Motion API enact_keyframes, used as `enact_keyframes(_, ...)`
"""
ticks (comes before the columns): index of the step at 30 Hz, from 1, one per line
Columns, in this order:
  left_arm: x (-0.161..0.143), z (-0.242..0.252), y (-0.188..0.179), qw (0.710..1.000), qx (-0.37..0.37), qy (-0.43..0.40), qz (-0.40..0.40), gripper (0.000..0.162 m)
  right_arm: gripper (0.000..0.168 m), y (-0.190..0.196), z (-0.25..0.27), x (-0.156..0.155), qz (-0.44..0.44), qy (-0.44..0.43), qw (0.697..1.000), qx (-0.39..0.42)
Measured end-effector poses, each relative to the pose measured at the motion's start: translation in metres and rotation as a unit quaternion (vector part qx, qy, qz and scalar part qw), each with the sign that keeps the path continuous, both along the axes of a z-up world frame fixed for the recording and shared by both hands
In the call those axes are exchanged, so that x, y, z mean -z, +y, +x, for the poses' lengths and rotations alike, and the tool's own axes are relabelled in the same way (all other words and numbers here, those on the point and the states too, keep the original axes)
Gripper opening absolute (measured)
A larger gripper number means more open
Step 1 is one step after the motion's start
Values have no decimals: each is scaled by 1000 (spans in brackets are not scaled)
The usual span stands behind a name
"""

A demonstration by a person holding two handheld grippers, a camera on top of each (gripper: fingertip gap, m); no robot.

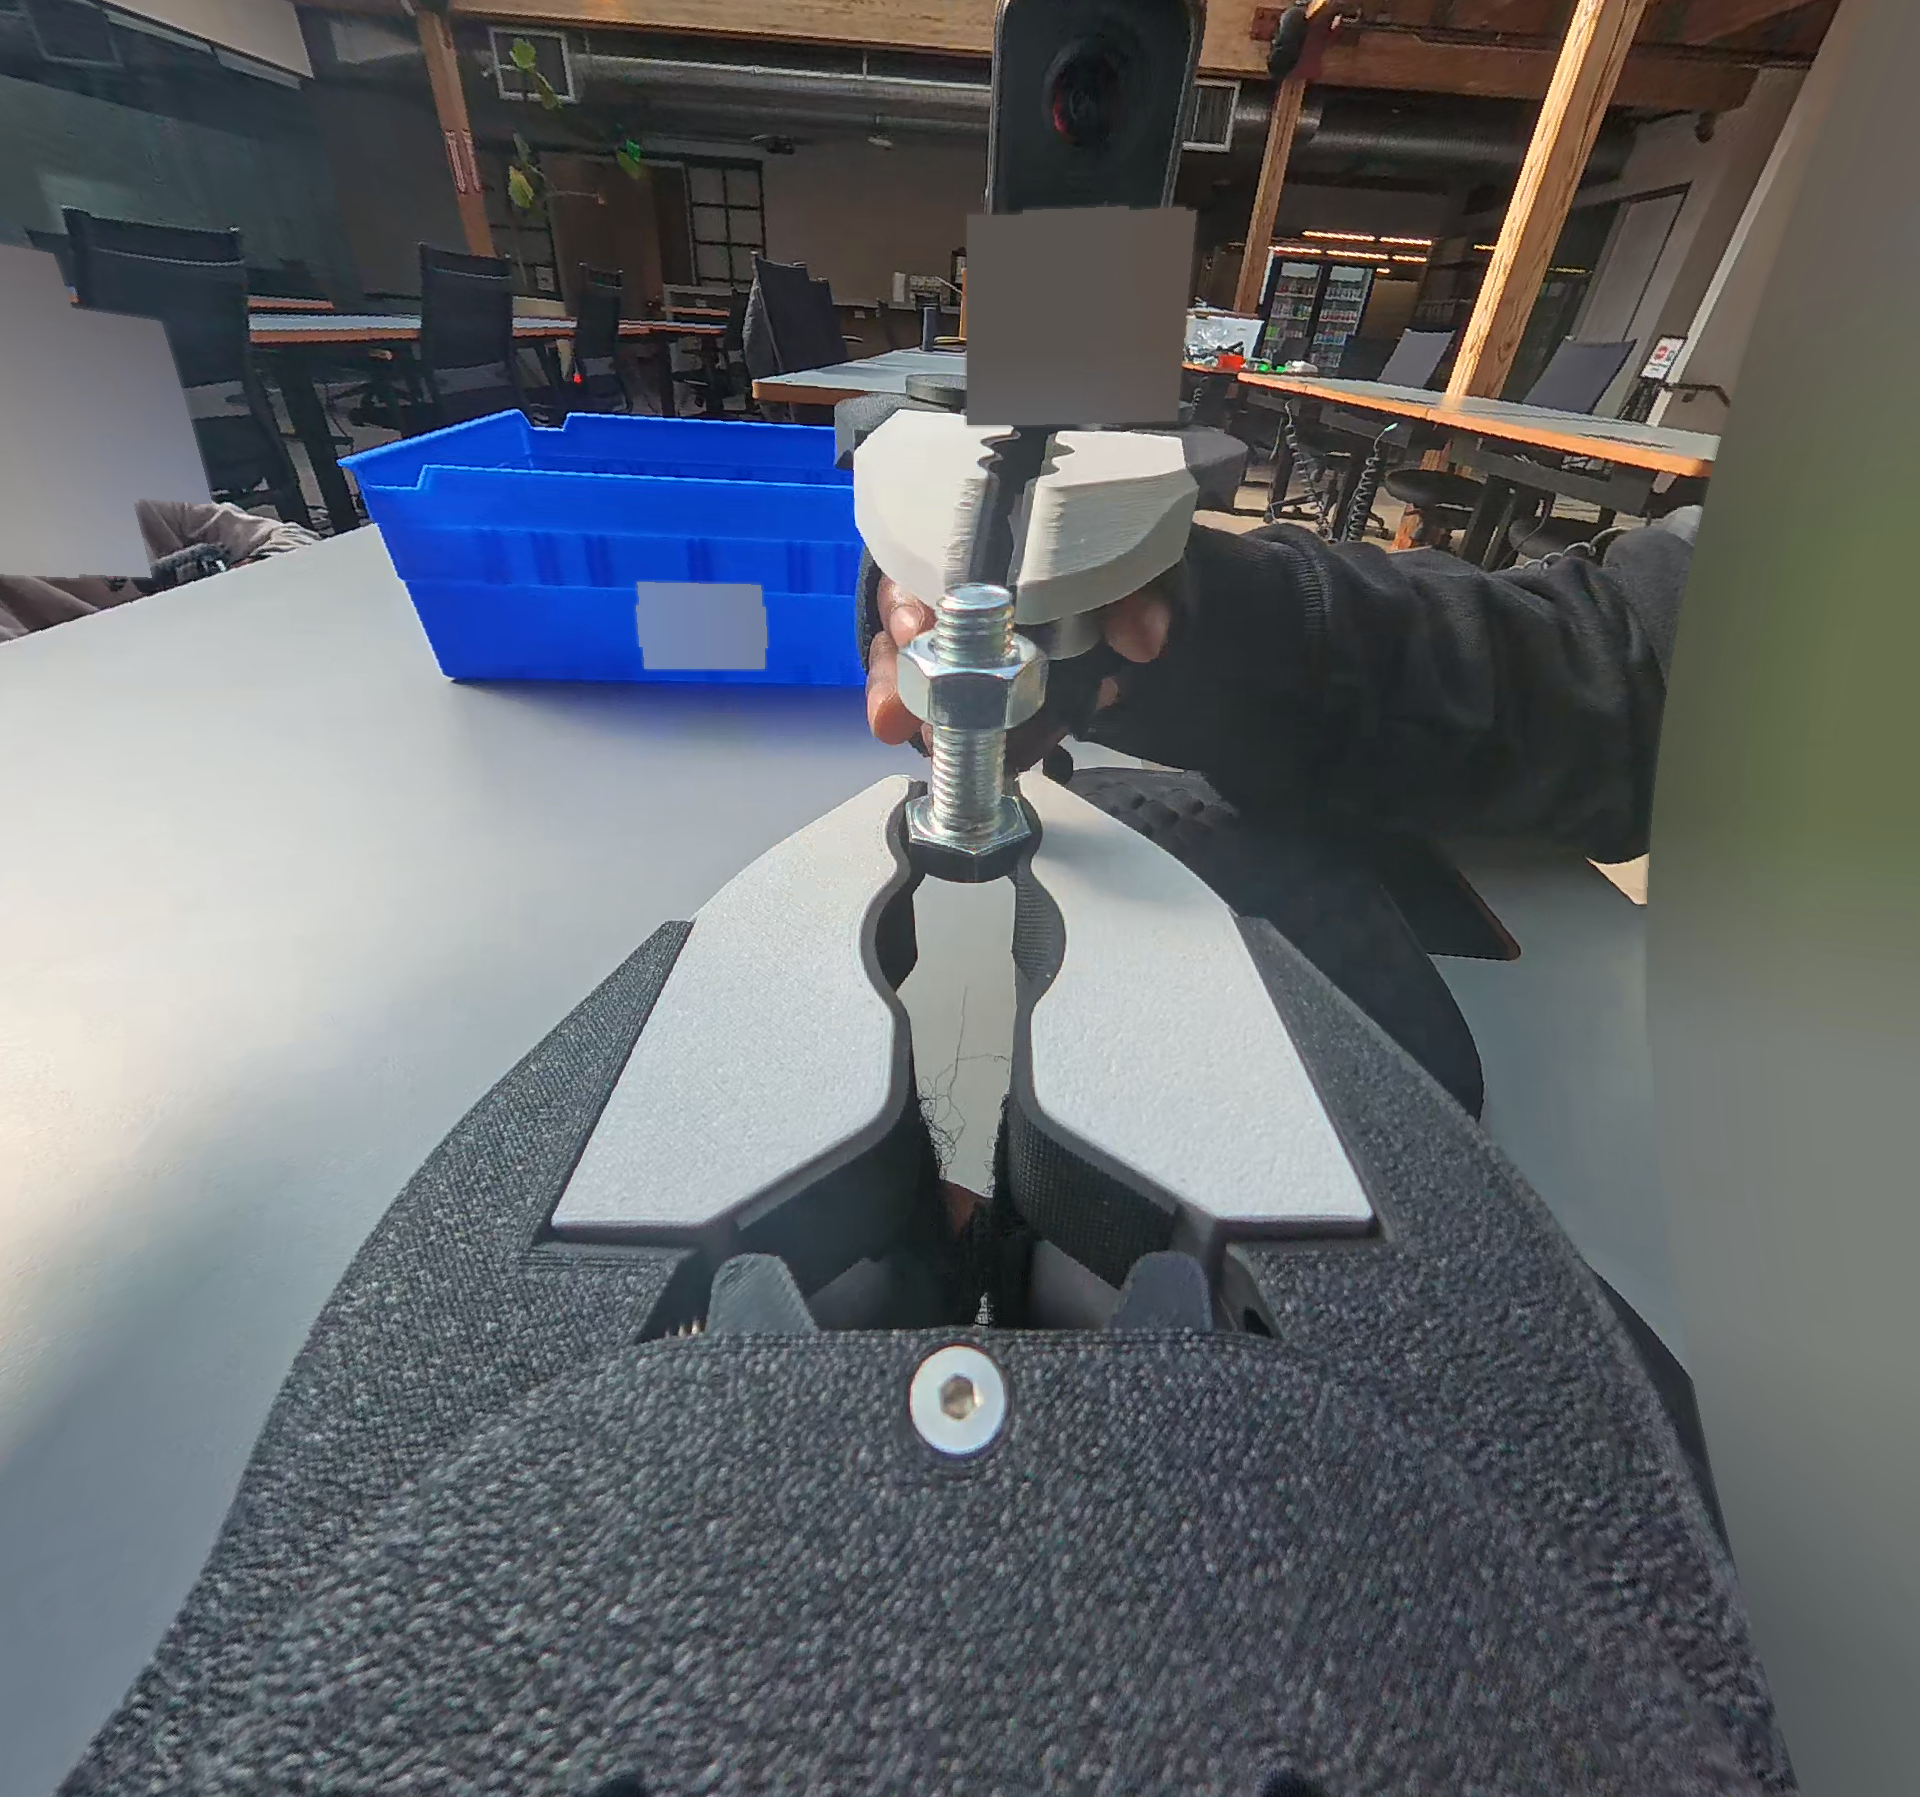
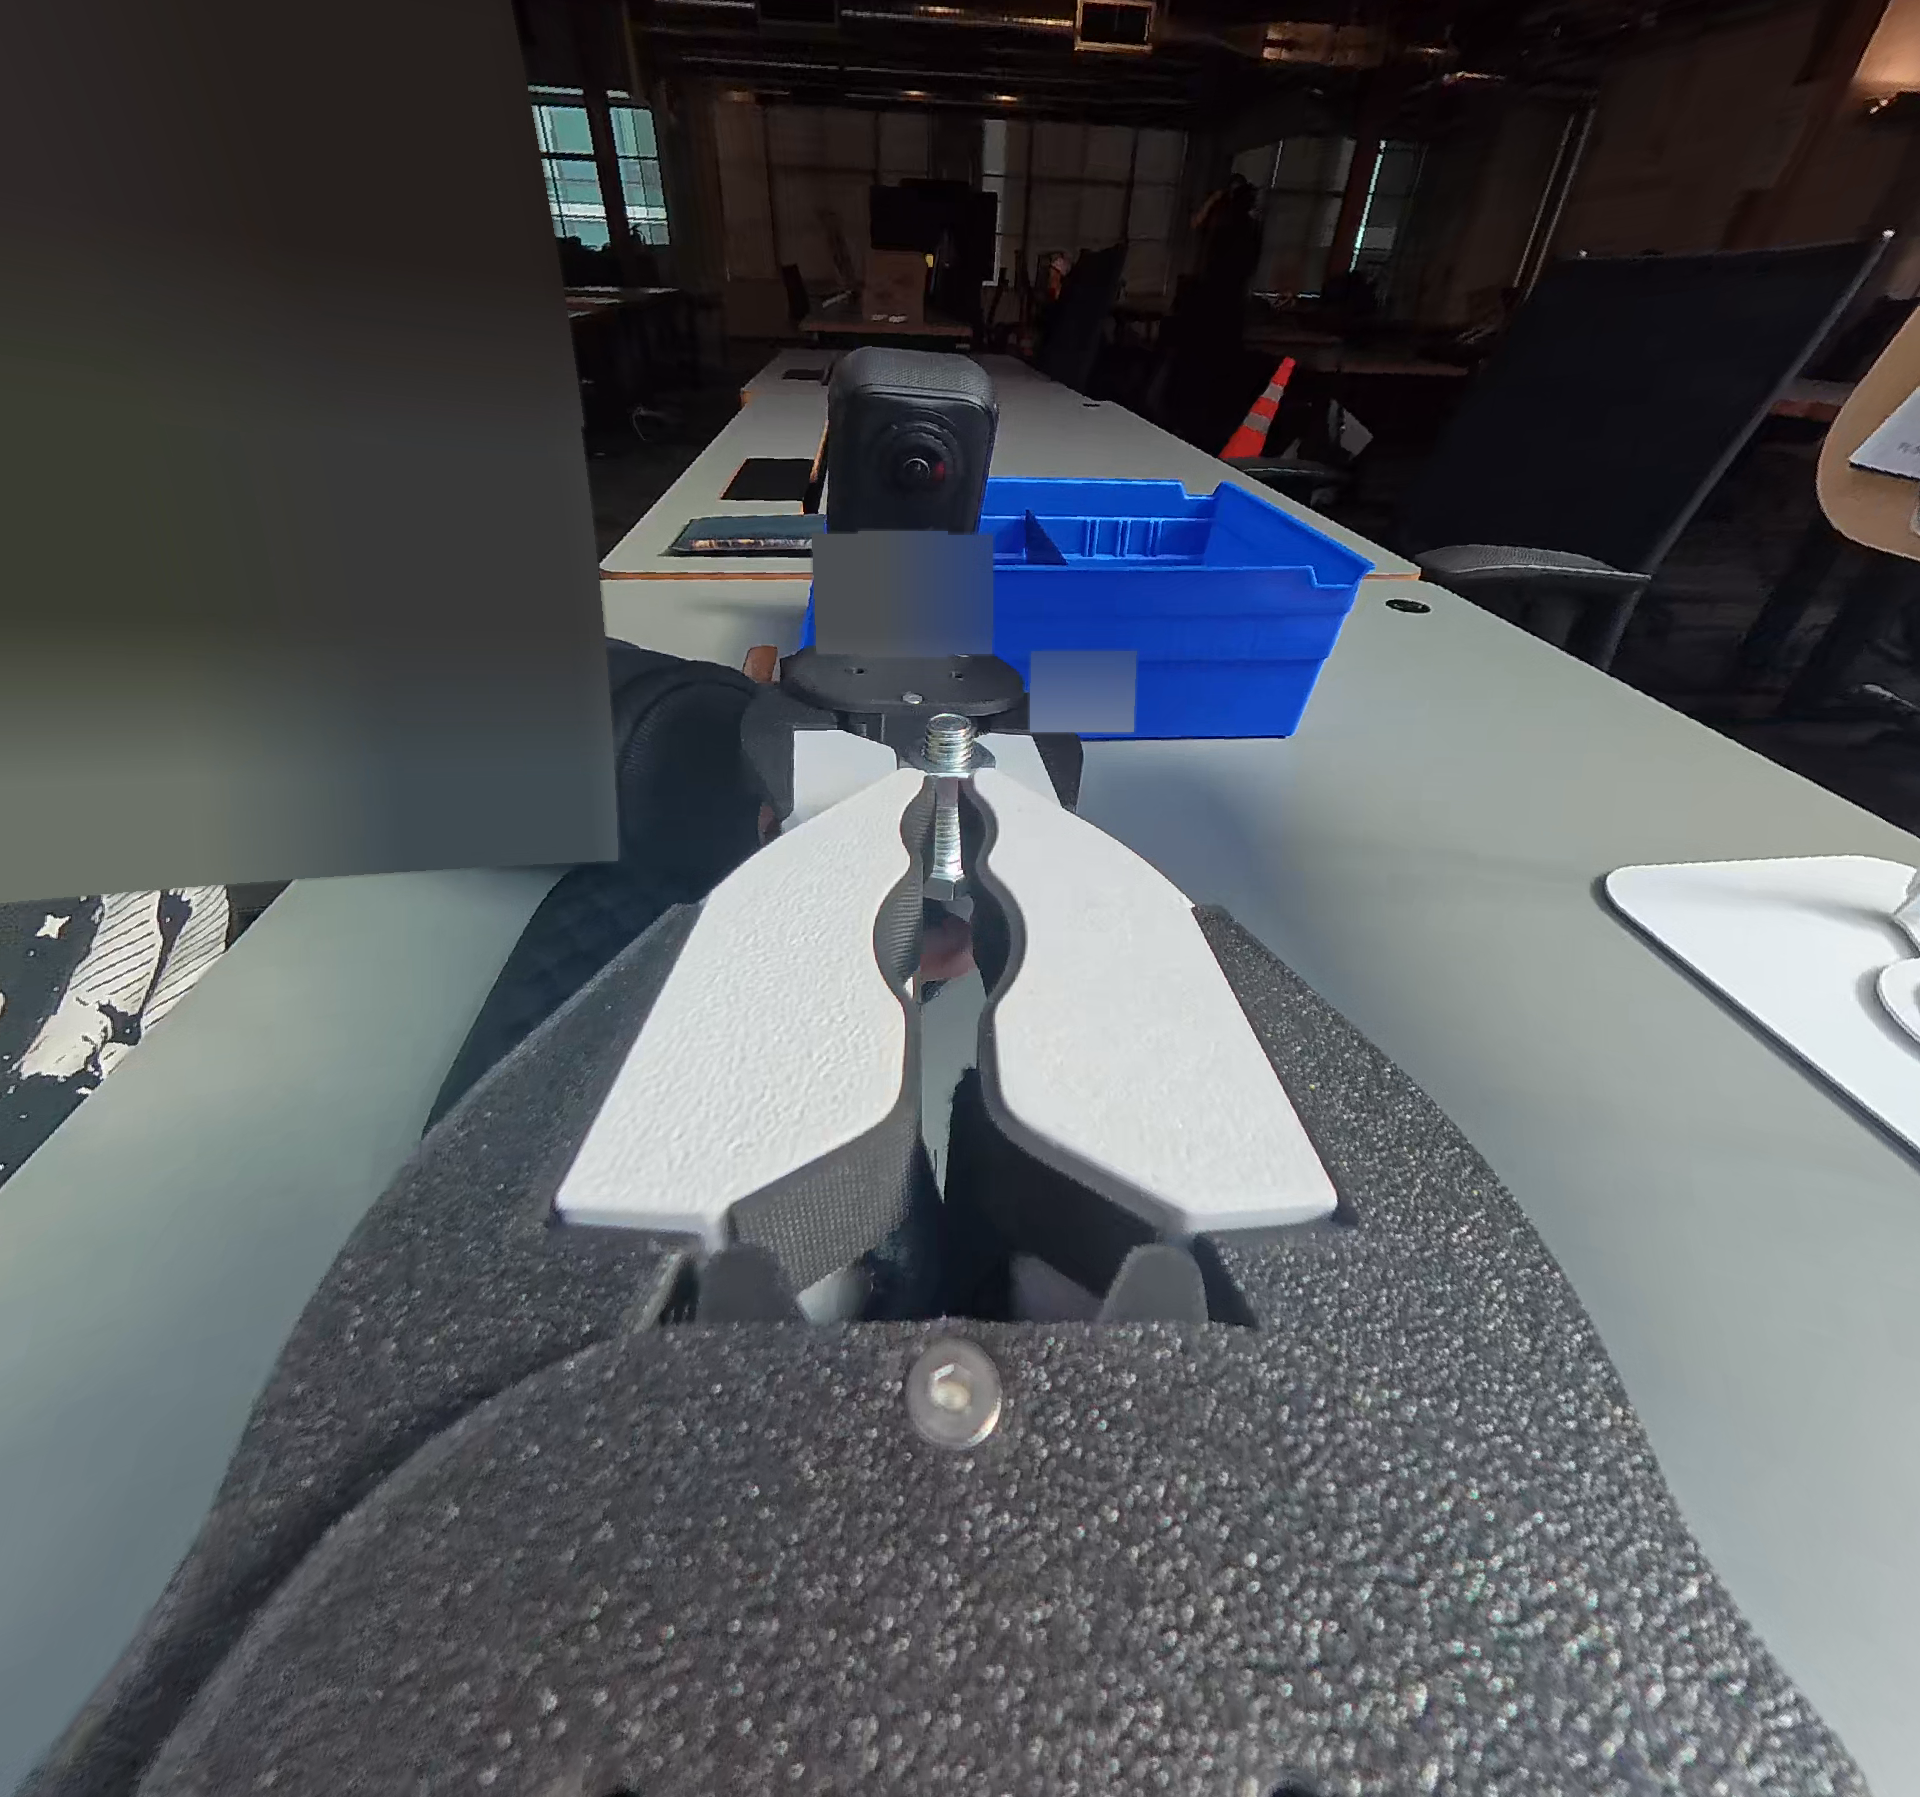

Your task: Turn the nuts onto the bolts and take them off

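A silver bolt (image 1: 968,779) stands upright, its hex head clamped between the tips of my left gripper (image 1: 971,838), which is shut on it. A silver nut (image 1: 971,687) sits on the thread near the top. My right gripper (image 1: 1023,526), held by a gloved hand (image 1: 1351,667), faces me just behind and above the nut. Its jaws are together and it holds nothing. In the right wrist view, my right gripper (image 2: 948,786) points at the bolt (image 2: 945,843) and the nut (image 2: 951,758) sits just beyond its tips.
A blue plastic bin (image 1: 613,552) stands on the grey table (image 1: 260,812) behind the bolt, and it also shows in the right wrist view (image 2: 1174,594). A white pad (image 2: 1766,947) lies at the right. Desks and chairs fill the room behind. My hands' fingertips stand some 4 centimeters from each other.
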State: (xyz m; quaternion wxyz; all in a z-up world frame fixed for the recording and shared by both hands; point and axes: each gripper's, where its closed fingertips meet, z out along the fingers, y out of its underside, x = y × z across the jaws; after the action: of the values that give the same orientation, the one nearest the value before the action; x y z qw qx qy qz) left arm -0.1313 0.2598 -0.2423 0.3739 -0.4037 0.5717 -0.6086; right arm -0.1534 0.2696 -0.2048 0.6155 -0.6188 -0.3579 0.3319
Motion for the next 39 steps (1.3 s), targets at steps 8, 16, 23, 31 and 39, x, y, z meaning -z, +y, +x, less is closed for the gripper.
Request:
enact_keyframes(8,0,0,0,1000,1,0,0,14,39,5,-9,0,-7,8,1000,-13)
enact_keyframes(16,0,0,0,1000,2,0,0,14,53,6,-35,8,-24,-18,998,-60)
enact_keyframes(23,0,0,-1,1000,2,0,0,14,46,4,-34,9,-21,-22,998,-61)
enact_keyframes(31,0,0,-1,1000,2,0,1,14,23,3,-12,8,-11,-19,1000,-17)
enact_keyframes(39,0,0,0,1000,0,1,1,14,5,-3,-2,4,-5,-10,1000,-13)
